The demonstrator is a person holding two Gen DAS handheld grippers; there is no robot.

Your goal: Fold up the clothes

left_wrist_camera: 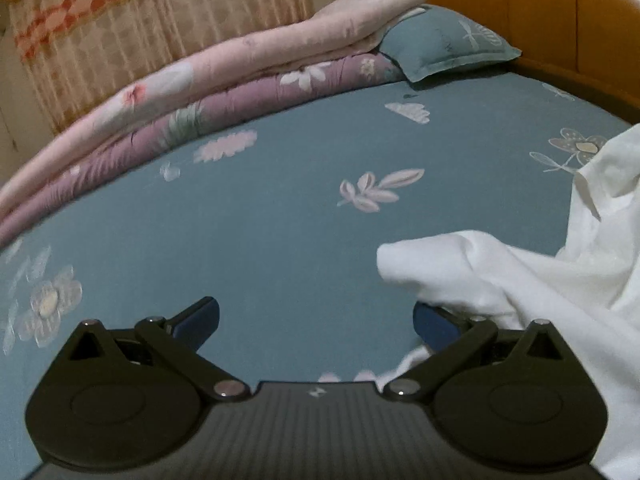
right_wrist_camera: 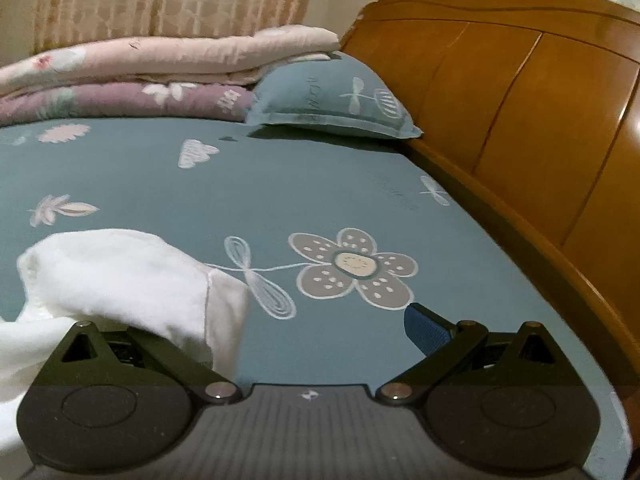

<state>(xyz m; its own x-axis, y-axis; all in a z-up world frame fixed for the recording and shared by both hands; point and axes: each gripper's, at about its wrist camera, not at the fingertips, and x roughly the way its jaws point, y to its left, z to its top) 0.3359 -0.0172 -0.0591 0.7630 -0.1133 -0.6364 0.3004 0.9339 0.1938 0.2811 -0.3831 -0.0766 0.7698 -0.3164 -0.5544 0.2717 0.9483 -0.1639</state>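
A white garment (left_wrist_camera: 520,280) lies crumpled on the blue flowered bed sheet (left_wrist_camera: 280,220), at the right of the left wrist view. My left gripper (left_wrist_camera: 316,322) is open wide just above the sheet. Its right finger (left_wrist_camera: 434,324) touches the garment's edge, and nothing sits between the pads. In the right wrist view the same white garment (right_wrist_camera: 120,280) is at the lower left. My right gripper (right_wrist_camera: 316,332) is open too. The cloth drapes over and hides its left fingertip, while the blue right pad (right_wrist_camera: 424,330) is bare above the sheet.
Folded pink and purple quilts (left_wrist_camera: 200,92) are stacked along the far side of the bed, with a blue pillow (right_wrist_camera: 332,100) beside them. A wooden headboard (right_wrist_camera: 520,100) runs along the right. A patterned curtain (left_wrist_camera: 120,20) hangs behind the bed.
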